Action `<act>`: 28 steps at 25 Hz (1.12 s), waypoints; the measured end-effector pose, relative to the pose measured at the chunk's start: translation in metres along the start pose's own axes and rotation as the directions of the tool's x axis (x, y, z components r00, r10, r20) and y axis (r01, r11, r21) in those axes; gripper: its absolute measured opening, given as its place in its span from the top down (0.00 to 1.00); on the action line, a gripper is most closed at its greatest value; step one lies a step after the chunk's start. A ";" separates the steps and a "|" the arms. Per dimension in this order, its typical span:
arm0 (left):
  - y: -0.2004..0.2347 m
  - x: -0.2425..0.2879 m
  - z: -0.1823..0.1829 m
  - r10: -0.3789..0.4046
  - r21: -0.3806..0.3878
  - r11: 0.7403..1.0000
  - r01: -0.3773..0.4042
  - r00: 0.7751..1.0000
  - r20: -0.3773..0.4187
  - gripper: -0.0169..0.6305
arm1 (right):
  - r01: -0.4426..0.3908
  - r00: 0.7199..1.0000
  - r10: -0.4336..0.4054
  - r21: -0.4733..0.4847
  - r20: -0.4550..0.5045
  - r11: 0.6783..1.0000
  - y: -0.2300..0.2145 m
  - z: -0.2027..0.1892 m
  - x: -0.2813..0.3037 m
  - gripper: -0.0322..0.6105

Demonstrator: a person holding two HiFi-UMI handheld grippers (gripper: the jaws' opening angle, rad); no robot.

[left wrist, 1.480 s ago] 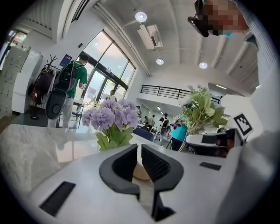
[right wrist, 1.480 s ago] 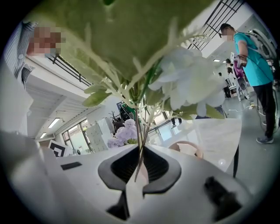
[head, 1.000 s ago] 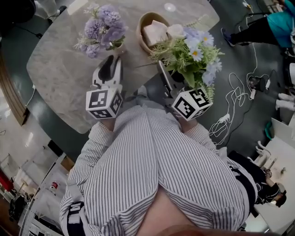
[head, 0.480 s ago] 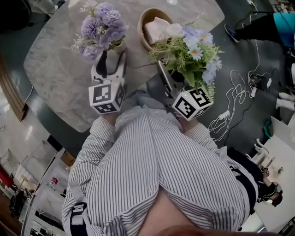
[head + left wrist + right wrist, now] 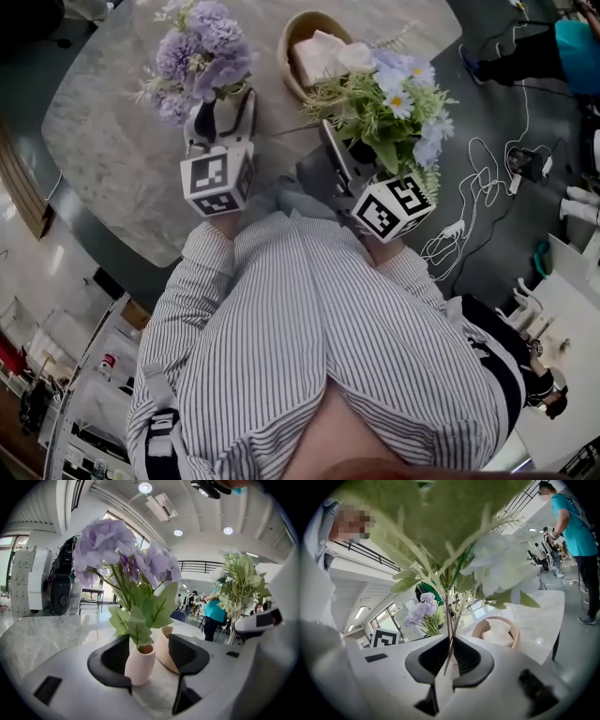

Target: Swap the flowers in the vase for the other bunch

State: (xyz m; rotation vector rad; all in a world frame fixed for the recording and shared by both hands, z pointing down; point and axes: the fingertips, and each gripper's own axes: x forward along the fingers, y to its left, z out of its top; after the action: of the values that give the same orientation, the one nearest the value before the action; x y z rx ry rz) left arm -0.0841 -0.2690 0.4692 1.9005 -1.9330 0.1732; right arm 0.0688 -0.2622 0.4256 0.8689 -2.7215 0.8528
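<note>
**A:** So, what's nearest?

**B:** Two grippers, held forward and tipped slightly down from striped sleeves (image 5: 202, 272). The left gripper (image 5: 152, 653) has just been opening its jaws. They stand spread with the one pink vase (image 5: 139, 663) between them, on the marble table (image 5: 112, 159).

**A:** Does the head view miss that vase?

**B:** Yes, it sits under its purple hydrangeas (image 5: 105, 545), so only the left gripper view shows it. The right gripper (image 5: 450, 654) pinches the thin stems (image 5: 449, 616) of the second bunch, white and blue daisies (image 5: 389, 103). Beyond sits one wooden bowl (image 5: 284, 52) holding pale paper.
</note>
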 end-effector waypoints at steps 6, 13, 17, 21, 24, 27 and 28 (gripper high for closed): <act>0.010 0.000 0.003 0.044 -0.007 0.999 -0.043 0.999 0.023 0.59 | -0.005 1.000 0.005 0.007 -0.007 1.000 -0.001 -0.001 0.000 0.89; 0.015 0.001 0.003 0.080 0.011 0.997 -0.080 0.996 0.038 0.60 | -0.001 1.000 0.001 0.009 -0.013 1.000 -0.005 -0.004 -0.003 0.89; 0.021 -0.003 0.007 0.113 0.018 0.993 -0.114 0.992 0.059 0.73 | 0.002 1.000 -0.002 0.010 -0.013 1.000 -0.006 -0.005 -0.004 0.89; 0.024 -0.007 0.010 0.116 0.033 0.992 -0.118 0.991 0.064 0.77 | 0.003 1.000 -0.003 0.010 -0.014 1.000 -0.003 -0.003 -0.003 0.89; 0.020 -0.005 0.007 0.110 0.041 0.993 -0.112 0.992 0.062 0.81 | 0.005 1.000 -0.005 0.013 -0.013 1.000 -0.005 -0.005 -0.003 0.89; 0.019 -0.004 0.006 0.104 0.052 0.993 -0.107 0.993 0.057 0.85 | 0.003 1.000 -0.003 0.009 -0.011 1.000 -0.006 -0.004 -0.003 0.89; 0.019 -0.004 0.006 0.102 0.054 0.993 -0.105 0.993 0.054 0.86 | 0.001 1.000 -0.001 0.008 -0.011 1.000 -0.005 -0.004 -0.003 0.89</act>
State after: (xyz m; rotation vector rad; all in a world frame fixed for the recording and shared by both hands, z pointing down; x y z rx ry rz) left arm -0.1036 -0.2664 0.4659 1.8579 -2.0839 0.2140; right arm 0.0742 -0.2615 0.4298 0.8647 -2.7100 0.8668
